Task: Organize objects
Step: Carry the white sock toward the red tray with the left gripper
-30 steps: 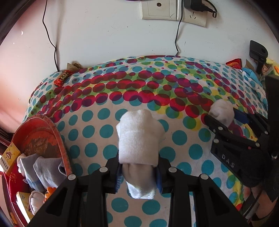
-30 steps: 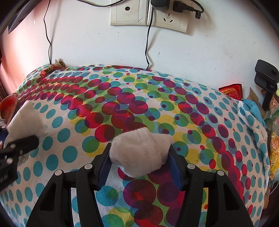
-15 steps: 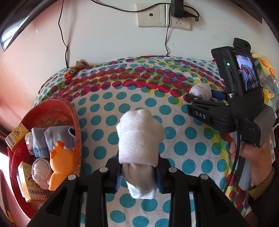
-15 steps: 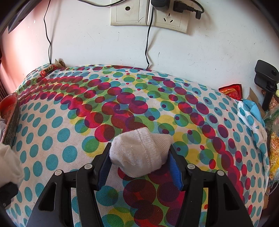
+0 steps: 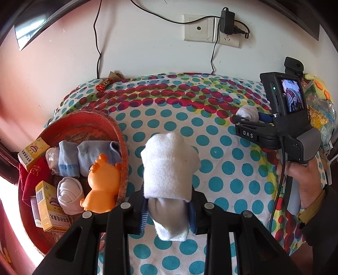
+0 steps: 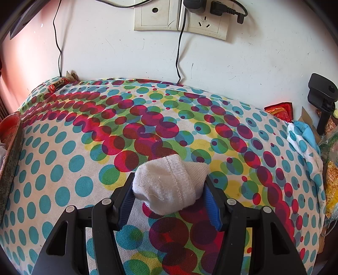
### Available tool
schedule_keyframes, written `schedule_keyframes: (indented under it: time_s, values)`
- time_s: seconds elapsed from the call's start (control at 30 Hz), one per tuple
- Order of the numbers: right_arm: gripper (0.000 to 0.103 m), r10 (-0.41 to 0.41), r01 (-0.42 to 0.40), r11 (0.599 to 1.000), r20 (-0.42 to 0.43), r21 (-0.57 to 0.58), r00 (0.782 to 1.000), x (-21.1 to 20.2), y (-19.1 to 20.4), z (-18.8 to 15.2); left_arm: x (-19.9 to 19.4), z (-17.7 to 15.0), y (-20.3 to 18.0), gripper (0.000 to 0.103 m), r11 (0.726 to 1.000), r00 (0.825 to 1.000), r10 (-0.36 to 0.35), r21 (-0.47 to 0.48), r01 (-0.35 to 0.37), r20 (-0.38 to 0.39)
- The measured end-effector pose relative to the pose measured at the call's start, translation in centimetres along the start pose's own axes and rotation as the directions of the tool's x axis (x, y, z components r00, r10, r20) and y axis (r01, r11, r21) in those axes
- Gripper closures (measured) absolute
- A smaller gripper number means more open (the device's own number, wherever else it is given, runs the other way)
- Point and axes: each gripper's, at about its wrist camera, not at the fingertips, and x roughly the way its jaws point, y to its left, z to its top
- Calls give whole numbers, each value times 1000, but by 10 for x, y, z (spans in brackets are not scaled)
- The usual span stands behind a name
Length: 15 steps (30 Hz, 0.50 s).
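Now the left tool (image 5: 166, 211) clamps a white sock roll (image 5: 169, 167) just right of the red basket (image 5: 123, 148). Carry it over the rim before releasing. Right tool (image 6: 169, 198) grips another roll (image 6: 169, 186).

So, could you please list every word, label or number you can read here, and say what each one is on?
"DAS": on the side of the right gripper, seen from the left wrist.
Yellow box in the red basket: Chinese characters and a barcode, too small to read.
Second yellow box: print too blurred.
Wall socket plates: tiny embossed brand, not legible.
Red candy wrapper: unreadable.
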Motion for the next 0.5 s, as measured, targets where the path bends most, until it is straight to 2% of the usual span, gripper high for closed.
schedule_keyframes:
  time_s: [0.5]
  values:
    - [47,-8,8,1000,1,-4,1000,0,0,-1,-13,-3,64,73,993,998,56,-110,-54,22]
